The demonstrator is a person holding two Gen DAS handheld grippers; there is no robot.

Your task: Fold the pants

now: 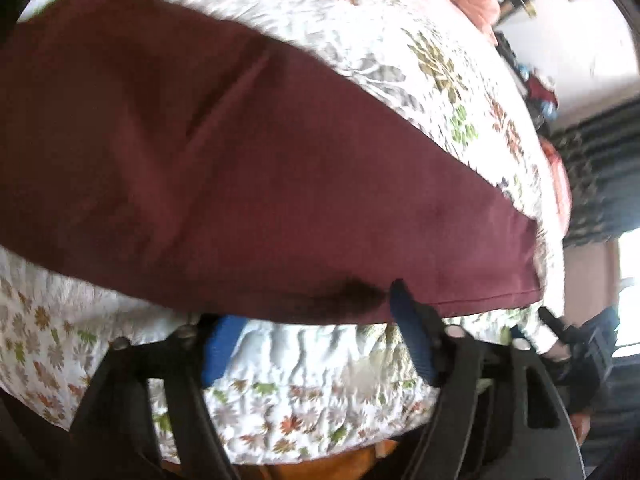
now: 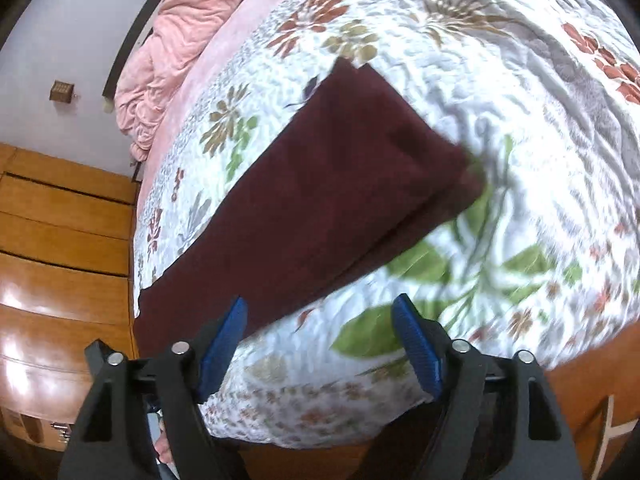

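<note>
Left wrist view: dark maroon woven-cloth pants (image 1: 248,168), laid flat as one long band across the bed, hemmed end toward the right, near long edge running just beyond the fingertips.
Right wrist view: the same pants (image 2: 320,200) as a narrow strip, apparently doubled leg on leg, running from the bed's near-left edge toward its middle; far end square, lower corner blurred.
Support: white quilted bedspread with a leaf-and-flower print (image 1: 304,384), wrinkled but bare around the garment.
Left gripper (image 1: 308,332): released, blue pads spread, nothing between them; right fingertip at the pants' near edge, contact unclear.
Right gripper (image 2: 320,344): released and empty; left pad overlaps the strip's near end in view, the rest over bare bedspread.
Surroundings: crumpled pink blanket (image 2: 176,44) at the bed's far-left corner; orange-brown wooden floor (image 2: 60,232) to the left of the bed.
Step in hand: judged as between folds, lengthwise fold made, both claws free.
Next move: probably calls for each claw to pinch a corner of one end and carry it over to the other, keeping the edges aligned.
</note>
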